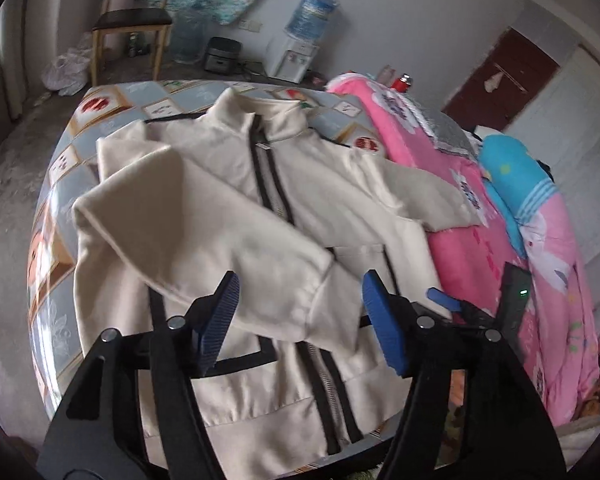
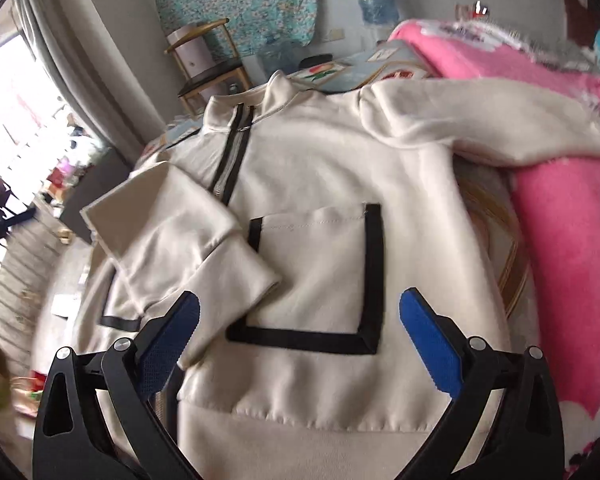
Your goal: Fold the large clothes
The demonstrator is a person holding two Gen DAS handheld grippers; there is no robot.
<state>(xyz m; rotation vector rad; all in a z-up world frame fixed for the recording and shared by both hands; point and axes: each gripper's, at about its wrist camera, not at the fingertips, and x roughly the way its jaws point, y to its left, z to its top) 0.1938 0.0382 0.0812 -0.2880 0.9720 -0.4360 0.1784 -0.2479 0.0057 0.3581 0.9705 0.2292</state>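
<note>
A cream zip-up jacket [image 1: 228,184] with black trim lies front-up on a patterned table [image 1: 68,160]. Its left sleeve [image 1: 204,240] is folded diagonally across the chest, cuff near the zipper. My left gripper [image 1: 300,312] is open, hovering just above that cuff, holding nothing. In the right wrist view the jacket [image 2: 320,168] fills the frame, with a black-edged pocket [image 2: 316,272]. The folded sleeve [image 2: 188,248] lies left of the pocket. The other sleeve [image 2: 480,120] stretches out right onto a pink blanket [image 2: 572,240]. My right gripper [image 2: 300,340] is open above the hem, empty.
A pink blanket [image 1: 460,248] and a blue pillow [image 1: 516,184] are piled along the table's right side. Part of the right gripper [image 1: 512,300] shows there too. A wooden chair [image 1: 132,20], a water dispenser [image 1: 296,40] and a plastic bag stand on the floor beyond the table.
</note>
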